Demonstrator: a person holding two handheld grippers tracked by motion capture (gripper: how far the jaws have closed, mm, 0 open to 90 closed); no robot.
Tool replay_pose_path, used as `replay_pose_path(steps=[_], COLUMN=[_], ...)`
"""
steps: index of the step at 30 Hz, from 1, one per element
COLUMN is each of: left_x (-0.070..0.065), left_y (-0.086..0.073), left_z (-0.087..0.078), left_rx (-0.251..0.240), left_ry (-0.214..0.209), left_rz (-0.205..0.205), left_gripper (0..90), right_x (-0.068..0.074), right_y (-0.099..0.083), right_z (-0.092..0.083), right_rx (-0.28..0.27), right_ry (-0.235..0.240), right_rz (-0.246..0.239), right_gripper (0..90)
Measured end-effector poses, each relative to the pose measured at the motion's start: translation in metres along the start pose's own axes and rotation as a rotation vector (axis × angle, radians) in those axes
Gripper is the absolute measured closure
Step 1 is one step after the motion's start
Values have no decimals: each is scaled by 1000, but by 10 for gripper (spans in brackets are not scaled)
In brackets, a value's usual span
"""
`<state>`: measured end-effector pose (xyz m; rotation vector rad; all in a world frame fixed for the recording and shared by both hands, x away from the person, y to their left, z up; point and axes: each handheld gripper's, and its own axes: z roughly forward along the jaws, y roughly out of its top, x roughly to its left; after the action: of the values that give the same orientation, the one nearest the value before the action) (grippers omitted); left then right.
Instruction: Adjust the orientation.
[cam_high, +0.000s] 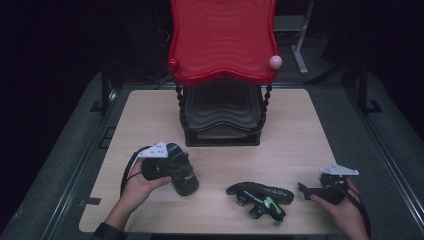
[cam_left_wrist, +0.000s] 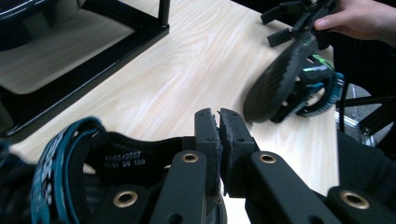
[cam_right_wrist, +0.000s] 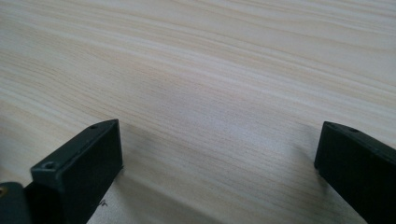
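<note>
A black sandal with blue-lettered straps (cam_high: 184, 179) (cam_left_wrist: 70, 158) lies at the table's front left. My left gripper (cam_high: 175, 172) (cam_left_wrist: 218, 123) is on it, jaws pressed together with a thin black edge of the sandal between the pads. Its mate, a black sandal with green and blue trim (cam_high: 260, 196) (cam_left_wrist: 285, 79), lies tipped on its side at front centre, sole showing. My right gripper (cam_high: 303, 189) (cam_right_wrist: 217, 135) rests just right of that sandal, jaws wide apart over bare wood with nothing between them.
A two-tier rack stands at the back centre of the wooden table (cam_high: 300, 130): a red wavy top shelf (cam_high: 222, 40) over a black lower shelf (cam_high: 222, 112). Dark floor surrounds the table.
</note>
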<state>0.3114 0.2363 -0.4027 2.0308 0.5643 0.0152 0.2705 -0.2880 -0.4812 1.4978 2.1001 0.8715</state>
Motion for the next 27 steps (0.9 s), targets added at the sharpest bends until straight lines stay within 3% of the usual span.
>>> replay_pose_path(steps=[7, 16, 21, 27], left_x=[-9, -37, -43, -39], left_y=[-15, -34, -45, -39], left_z=[-23, -38, -48, -52], left_rx=[-11, 11, 3, -35], left_ry=[-4, -36, -34, -37], left_rz=[-2, 28, 13, 7], left_gripper=[866, 865, 859, 716], right_x=[0, 0, 0, 0], right_y=[0, 0, 0, 0], right_z=[0, 0, 0, 0], right_rx=[0, 0, 0, 0], right_ry=[0, 0, 0, 0], right_rz=[0, -1, 0, 0], right_gripper=[3, 3, 3, 3])
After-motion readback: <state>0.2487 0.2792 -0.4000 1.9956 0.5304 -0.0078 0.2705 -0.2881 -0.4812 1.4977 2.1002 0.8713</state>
